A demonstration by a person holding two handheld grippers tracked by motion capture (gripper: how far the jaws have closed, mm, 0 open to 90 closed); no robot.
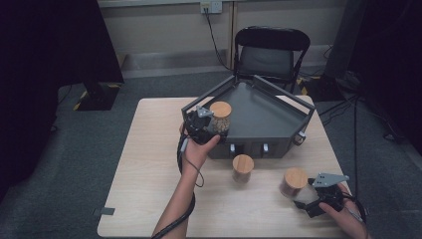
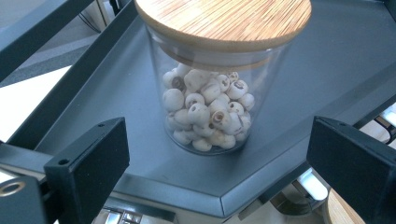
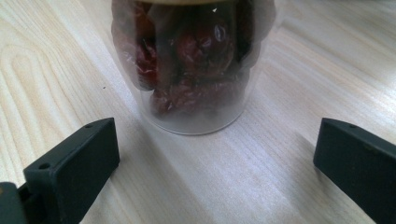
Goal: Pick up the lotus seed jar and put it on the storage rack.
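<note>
Jars (image 1: 220,117) with wooden lids: one of pale seeds stands on the grey tray (image 1: 268,107), just ahead of the left gripper (image 1: 206,124), whose jaws gape wide. The right gripper (image 1: 304,195), jaws also spread, faces a red-fruit jar (image 1: 293,182) on the table (image 1: 149,149). A third jar (image 1: 243,168) stands between.

Three wood-lidded glass jars, upright: white-bead jar (image 2: 208,100) on grey tray (image 1: 268,112); red-fruit jar (image 3: 194,65) and third jar (image 1: 243,168) on tabletop (image 1: 149,149).

clear glass jar (image 2: 205,107), matt wooden lid (image 2: 224,21)
</note>
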